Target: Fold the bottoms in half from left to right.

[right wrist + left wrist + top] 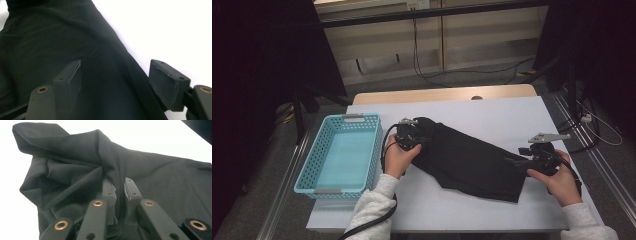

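Lying long across the desk (pixel 512 107), the black cloth (pixel 472 162) is pinched at its far end by the left gripper (pixel 120 195), while the right gripper (pixel 116 85) stands spread over the near end.

I count one black garment (pixel 472 162) lying across my table (pixel 492 112), a single piece of cloth and no second one under it that I can make out. Beside it I have one light blue perforated basket (pixel 343 152) (two grey handles on it, one at each short end). I am working two grippers, the left gripper (pixel 411 136) and the right gripper (pixel 523 162), each with two jaws. One table carries all of it.
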The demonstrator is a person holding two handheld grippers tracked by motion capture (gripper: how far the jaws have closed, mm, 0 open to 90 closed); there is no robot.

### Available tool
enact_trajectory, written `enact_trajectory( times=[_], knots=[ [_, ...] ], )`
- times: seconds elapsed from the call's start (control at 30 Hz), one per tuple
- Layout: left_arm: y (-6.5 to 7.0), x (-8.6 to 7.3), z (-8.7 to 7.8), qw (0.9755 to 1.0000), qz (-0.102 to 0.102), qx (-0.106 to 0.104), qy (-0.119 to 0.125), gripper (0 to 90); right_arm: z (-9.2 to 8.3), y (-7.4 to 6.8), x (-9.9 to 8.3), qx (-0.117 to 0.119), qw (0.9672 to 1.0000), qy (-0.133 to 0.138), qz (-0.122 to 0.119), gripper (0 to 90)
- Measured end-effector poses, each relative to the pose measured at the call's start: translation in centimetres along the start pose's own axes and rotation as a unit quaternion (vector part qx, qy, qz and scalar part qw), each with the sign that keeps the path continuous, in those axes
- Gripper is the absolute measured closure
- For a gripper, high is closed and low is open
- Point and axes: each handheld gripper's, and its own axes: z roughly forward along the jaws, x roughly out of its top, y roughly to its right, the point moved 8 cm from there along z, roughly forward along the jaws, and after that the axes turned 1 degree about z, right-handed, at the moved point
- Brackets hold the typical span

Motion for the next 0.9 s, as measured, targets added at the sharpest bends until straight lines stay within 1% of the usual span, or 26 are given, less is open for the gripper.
enact_trajectory(
  times=[0.03,0.07,0.17,0.43,0.6,0.7,0.77,0.9],
  knots=[
    [0.3,0.1,0.0,1.0000,-0.002,-0.004,0.003,81.8,0.0,0.0,0.0,0.000,1.0000,0.000,0.000,27.2],
    [0.4,0.0,0.0,1.0000,0.003,-0.007,-0.002,81.8,0.0,0.0,0.0,-0.001,1.0000,0.000,0.000,27.2],
    [1.0,-0.1,0.2,0.9999,0.006,-0.016,-0.003,81.8,0.0,0.1,-0.1,-0.001,1.0000,-0.001,0.000,27.0],
    [2.4,-0.5,0.8,0.9993,0.023,-0.027,-0.014,81.7,0.2,-0.3,-0.1,0.002,1.0000,-0.003,-0.005,26.9],
    [2.9,-0.8,0.9,0.9989,0.031,-0.031,-0.019,81.6,0.2,-0.3,-0.1,0.002,1.0000,-0.005,-0.005,26.9],
    [3.2,-0.9,0.8,0.9984,0.035,-0.038,-0.023,81.5,0.3,-0.3,-0.1,0.003,1.0000,-0.005,-0.006,26.9],
    [3.5,-0.9,0.8,0.9984,0.035,-0.039,-0.019,81.4,0.2,-0.4,-0.1,0.003,1.0000,-0.005,-0.006,26.9],
    [3.9,-0.9,0.6,0.9981,0.040,-0.043,-0.019,81.3,0.1,-0.4,-0.1,0.003,1.0000,-0.004,-0.007,26.9]
  ],
)
